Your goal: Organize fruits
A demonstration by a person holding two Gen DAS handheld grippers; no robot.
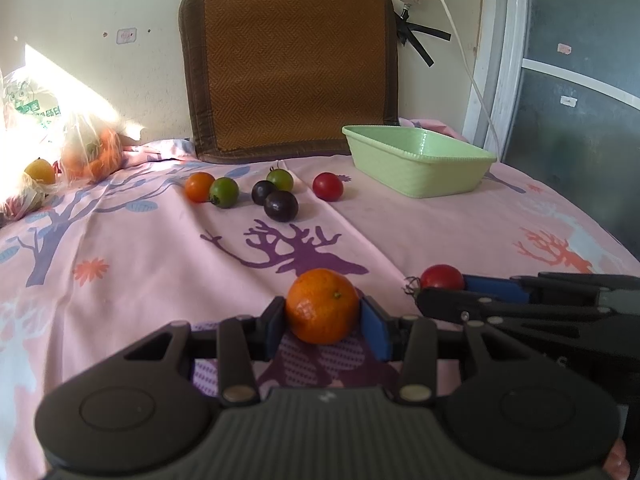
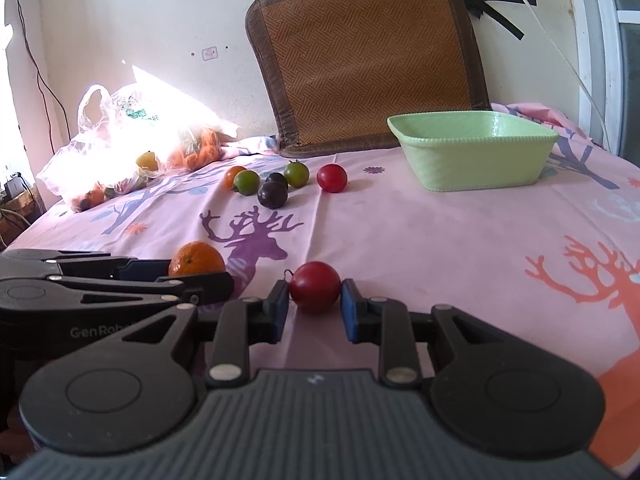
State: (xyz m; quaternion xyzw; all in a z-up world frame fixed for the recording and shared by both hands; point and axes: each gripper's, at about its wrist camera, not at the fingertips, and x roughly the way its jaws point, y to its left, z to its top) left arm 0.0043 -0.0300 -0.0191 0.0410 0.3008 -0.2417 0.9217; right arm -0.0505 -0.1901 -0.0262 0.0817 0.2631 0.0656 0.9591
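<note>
My left gripper [image 1: 322, 322] is shut on an orange mandarin [image 1: 322, 306], its blue pads pressed to both sides just above the pink cloth. My right gripper [image 2: 315, 307] is shut on a red tomato [image 2: 315, 286]. Each view catches the other gripper from the side: the mandarin [image 2: 196, 259] at left, the red tomato [image 1: 441, 277] at right. Further back lies a cluster of small fruits: an orange one [image 1: 199, 186], two green ones [image 1: 224, 192], two dark purple ones [image 1: 281, 205] and a red one [image 1: 327, 186]. A light green basket [image 1: 420, 158] stands empty at the back right.
A woven brown cushion [image 1: 288, 64] leans on the wall behind the fruits. A plastic bag [image 2: 120, 148] with more fruit lies at the back left in bright sun. The pink deer-print cloth [image 1: 160, 280] covers the surface. A white cable [image 1: 468, 64] hangs by the door frame at right.
</note>
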